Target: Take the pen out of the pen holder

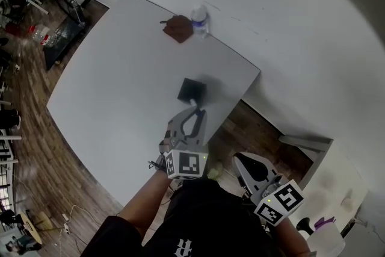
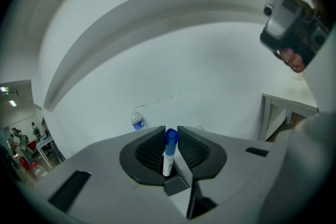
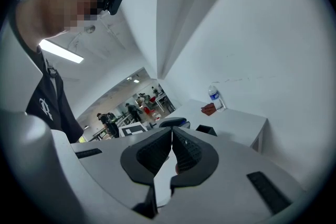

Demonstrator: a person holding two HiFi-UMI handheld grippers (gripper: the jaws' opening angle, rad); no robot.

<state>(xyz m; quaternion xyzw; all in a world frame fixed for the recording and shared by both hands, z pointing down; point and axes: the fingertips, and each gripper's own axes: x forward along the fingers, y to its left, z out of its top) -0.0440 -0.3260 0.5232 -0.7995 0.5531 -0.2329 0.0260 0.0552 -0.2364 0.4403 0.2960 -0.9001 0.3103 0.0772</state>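
Observation:
My left gripper (image 2: 171, 129) is shut on a white pen with a blue cap (image 2: 168, 153), which stands upright between the ribbed pads. In the head view the left gripper (image 1: 194, 109) hangs just in front of the black square pen holder (image 1: 191, 89) on the white table (image 1: 120, 87); the pen itself is hidden there by the jaws. The right gripper (image 3: 172, 135) has its jaws together with nothing between them. It hovers off the table's near edge, close to the person's body, as the head view shows the right gripper (image 1: 240, 161). The pen holder (image 3: 206, 129) shows small beyond it.
A water bottle (image 1: 200, 20) and a brown flat item (image 1: 178, 27) sit at the table's far edge by the white wall. The bottle (image 2: 137, 121) also shows ahead of the left jaws. Wooden floor (image 1: 252, 123) lies beyond the table's right corner.

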